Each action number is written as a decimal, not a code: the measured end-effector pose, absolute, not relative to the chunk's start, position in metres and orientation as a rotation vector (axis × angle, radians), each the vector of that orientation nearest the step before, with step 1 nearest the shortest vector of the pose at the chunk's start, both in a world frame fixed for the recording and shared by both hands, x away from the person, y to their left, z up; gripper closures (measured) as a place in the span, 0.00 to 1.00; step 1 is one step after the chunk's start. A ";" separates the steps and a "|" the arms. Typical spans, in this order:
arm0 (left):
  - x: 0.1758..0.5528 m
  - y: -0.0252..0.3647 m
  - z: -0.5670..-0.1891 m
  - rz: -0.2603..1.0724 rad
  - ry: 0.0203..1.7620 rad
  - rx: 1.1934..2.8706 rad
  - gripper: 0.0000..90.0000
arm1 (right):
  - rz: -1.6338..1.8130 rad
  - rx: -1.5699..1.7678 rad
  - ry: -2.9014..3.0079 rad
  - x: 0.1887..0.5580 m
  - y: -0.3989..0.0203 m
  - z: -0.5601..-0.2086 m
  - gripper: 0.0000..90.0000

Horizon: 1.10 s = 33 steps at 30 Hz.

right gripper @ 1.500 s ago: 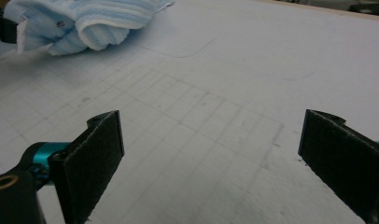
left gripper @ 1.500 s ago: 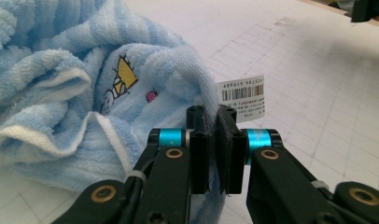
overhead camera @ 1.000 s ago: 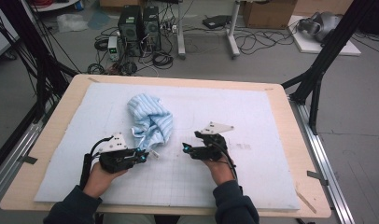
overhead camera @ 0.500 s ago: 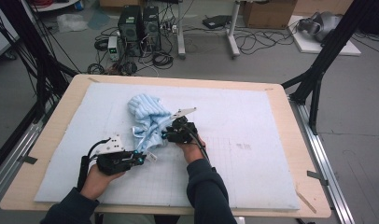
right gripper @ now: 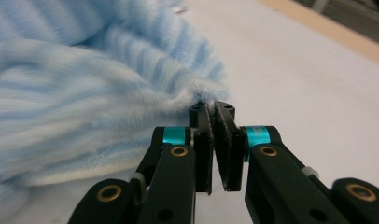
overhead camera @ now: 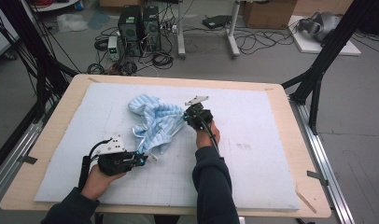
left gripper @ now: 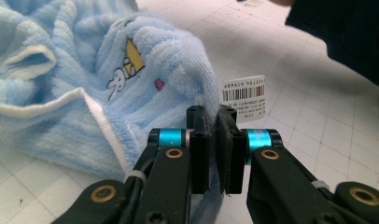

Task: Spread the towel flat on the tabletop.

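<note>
Blue striped towel (overhead camera: 155, 122) is lying bunched mid-table, both grippers, left (overhead camera: 142, 159) and right (overhead camera: 185, 117), pinching thin edges; the right's jaws just closed, so that shallow bite may be slipping off.

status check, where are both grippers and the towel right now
Left gripper shut on towel near its tag. Right gripper jaws just closed on towel's far edge. Nothing in the way on the mat.

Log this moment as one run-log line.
left gripper: shut on towel corner by barcode tag | right gripper: just closed on towel's far edge | towel: crumpled on mat
</note>
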<state>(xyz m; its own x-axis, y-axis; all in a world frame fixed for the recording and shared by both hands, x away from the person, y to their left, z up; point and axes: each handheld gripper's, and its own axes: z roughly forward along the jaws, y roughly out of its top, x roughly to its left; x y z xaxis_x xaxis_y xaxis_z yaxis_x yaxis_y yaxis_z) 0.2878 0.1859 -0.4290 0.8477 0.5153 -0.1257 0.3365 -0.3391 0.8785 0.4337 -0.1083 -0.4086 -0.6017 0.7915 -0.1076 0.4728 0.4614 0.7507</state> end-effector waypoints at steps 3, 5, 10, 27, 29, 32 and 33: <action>0.288 0.185 -0.429 0.204 0.625 1.960 0.93 | 0.929 1.090 2.212 0.439 -0.120 -0.400 0.96; 0.288 0.184 -0.430 0.202 0.624 1.964 0.93 | 0.928 1.122 2.195 0.441 -0.127 -0.400 0.95; 0.289 0.184 -0.431 0.187 0.624 1.964 0.93 | 1.014 1.149 2.208 0.433 -0.134 -0.402 0.72; 0.301 0.218 -0.419 0.283 0.800 1.798 0.56 | 1.154 1.043 2.391 0.356 -0.131 -0.432 0.50; 0.302 0.221 -0.419 0.290 0.811 1.792 0.56 | 1.133 1.049 2.421 0.352 -0.120 -0.439 0.47; 0.303 0.225 -0.419 0.292 0.827 1.788 0.56 | 1.093 1.038 2.444 0.349 -0.109 -0.444 0.51; 0.303 0.225 -0.420 0.294 0.826 1.788 0.56 | 1.099 1.039 2.452 0.348 -0.110 -0.444 0.59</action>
<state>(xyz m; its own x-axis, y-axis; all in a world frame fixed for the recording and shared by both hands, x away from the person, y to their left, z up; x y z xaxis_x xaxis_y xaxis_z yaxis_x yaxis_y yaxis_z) 0.3034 0.2253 -0.4197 0.7267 0.6596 -0.1919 0.3899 -0.1660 0.9058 0.3485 -0.1095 -0.4438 -0.7106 0.7017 0.0512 0.5052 0.4582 0.7313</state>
